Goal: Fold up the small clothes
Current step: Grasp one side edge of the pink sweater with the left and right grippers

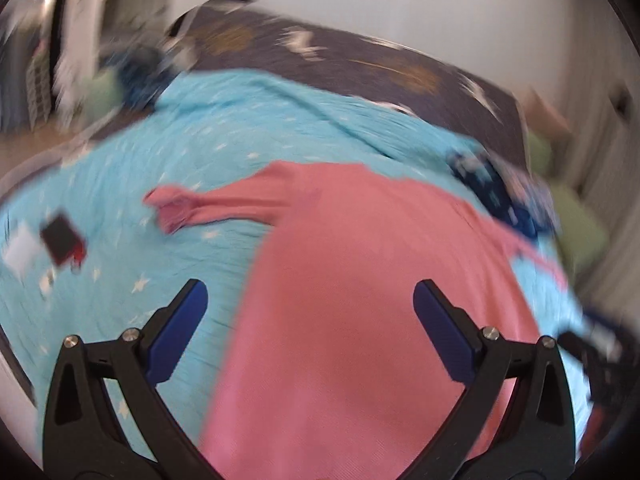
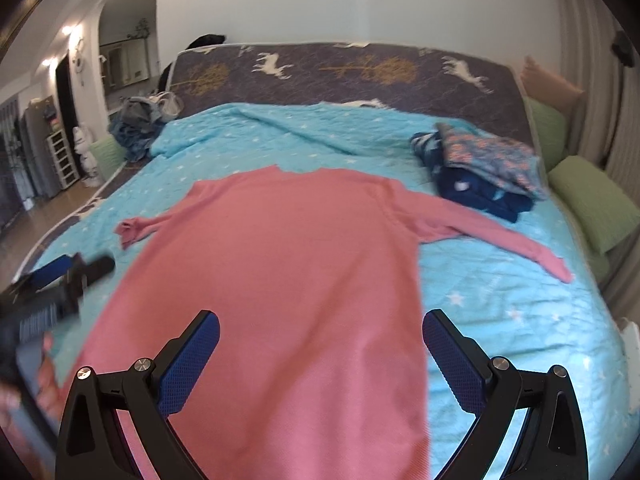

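Right wrist view: right tongs [image 2: 320,354] spread wide, nothing between the fingers, hovering over the lower body of the pink sweater [image 2: 280,280]. Sweater lies flat and spread on the blue star blanket [image 2: 520,320], hem nearest the tongs, collar at the far end, both sleeves out to the sides. Right sleeve [image 2: 500,236] runs out straight, ahead and to the right of the tongs. Left sleeve [image 2: 138,230] ends in a bunched cuff, ahead and to the left.

Left tongs [image 2: 80,268] show at the left edge of this view, beside the sweater's left side, blurred. In the left wrist view the left tongs [image 1: 310,312] are also wide open and empty: one finger over blanket, the other over pink cloth. Heavy motion blur there.

Step, by judgement: garment is laid out, no fold made yet. Next move likely calls for pinching a sleeve or side edge and carrying it across the body. Knit looks soft, so a pinch needs to catch the sweater layer only, not the blanket under it. Bunched left cuff may want flattening first.

Farther right of the tongs, past the right sleeve: stack of folded clothes [image 2: 480,172], dark blue below, floral piece on top. Far left: loose heap of bluish clothes [image 2: 140,128] at the blanket's corner. Beyond both, patterned mattress [image 2: 340,72] propped along the wall.

Containers: none on the bed. White drawer unit [image 2: 62,160] stands far left on the floor; contents too small to tell.
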{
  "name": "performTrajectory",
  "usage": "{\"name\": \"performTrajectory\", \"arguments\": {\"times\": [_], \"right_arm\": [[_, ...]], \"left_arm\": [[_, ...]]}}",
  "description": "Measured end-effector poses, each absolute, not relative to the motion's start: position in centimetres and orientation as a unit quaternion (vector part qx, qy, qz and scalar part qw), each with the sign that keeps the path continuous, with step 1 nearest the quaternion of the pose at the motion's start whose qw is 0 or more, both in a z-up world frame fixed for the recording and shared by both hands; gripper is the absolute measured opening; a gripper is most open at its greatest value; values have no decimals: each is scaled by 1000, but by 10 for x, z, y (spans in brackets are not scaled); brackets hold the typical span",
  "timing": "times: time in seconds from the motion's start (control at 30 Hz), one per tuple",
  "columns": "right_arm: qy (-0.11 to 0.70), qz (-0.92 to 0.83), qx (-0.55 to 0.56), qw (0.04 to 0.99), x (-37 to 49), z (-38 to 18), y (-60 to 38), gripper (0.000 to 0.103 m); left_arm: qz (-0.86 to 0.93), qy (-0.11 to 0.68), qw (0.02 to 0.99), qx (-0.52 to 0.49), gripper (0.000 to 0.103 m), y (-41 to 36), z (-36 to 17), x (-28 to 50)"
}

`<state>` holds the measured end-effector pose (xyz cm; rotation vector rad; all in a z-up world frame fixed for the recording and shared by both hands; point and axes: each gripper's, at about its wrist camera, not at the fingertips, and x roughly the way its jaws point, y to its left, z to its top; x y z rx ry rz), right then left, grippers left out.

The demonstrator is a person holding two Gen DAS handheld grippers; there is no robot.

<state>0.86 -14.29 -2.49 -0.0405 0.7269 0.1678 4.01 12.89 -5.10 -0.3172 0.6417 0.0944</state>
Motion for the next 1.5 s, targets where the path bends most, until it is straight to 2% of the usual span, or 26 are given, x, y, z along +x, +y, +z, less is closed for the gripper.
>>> {"name": "performTrajectory", "arguments": {"times": [0.07,0.23,0.33,0.5,0.6,0.7,0.73,0.77,0.8,0.9,1.03,1.27,1.5], "right_arm": [[363,103,-5,926,20,-23,-141,103],[366,99,-8,925,50,-20,-140,103],[371,96,-14,924,68,-23,-139,103],[389,99,-10,916,92,-34,-134,103],[397,104,-17,912,101,-41,-130,103],[402,104,-30,909,109,-47,-125,103],[404,106,-31,908,111,-49,-124,103],[407,107,-31,907,113,-50,-124,103],[408,109,-31,906,115,-51,-123,103],[409,114,-32,905,119,-53,-121,103],[402,118,-42,907,122,-52,-119,103],[395,129,-27,909,130,-51,-127,103],[402,231,34,885,152,-53,-140,103]], "left_arm": [[85,316,924,-198,102,170,-61,53],[158,344,904,-200,102,245,-89,99],[134,370,887,-240,102,271,-104,128],[124,401,864,-277,95,285,-123,178],[127,416,856,-278,80,286,-127,198],[132,434,840,-298,57,294,-135,212],[131,441,834,-306,38,296,-138,215],[129,447,827,-316,12,299,-141,218],[130,452,820,-326,5,301,-144,220],[132,439,828,-324,5,300,-132,219],[97,411,863,-276,5,273,-85,224],[-48,395,904,-158,5,153,10,247],[-153,431,887,-69,5,44,24,270]]}}
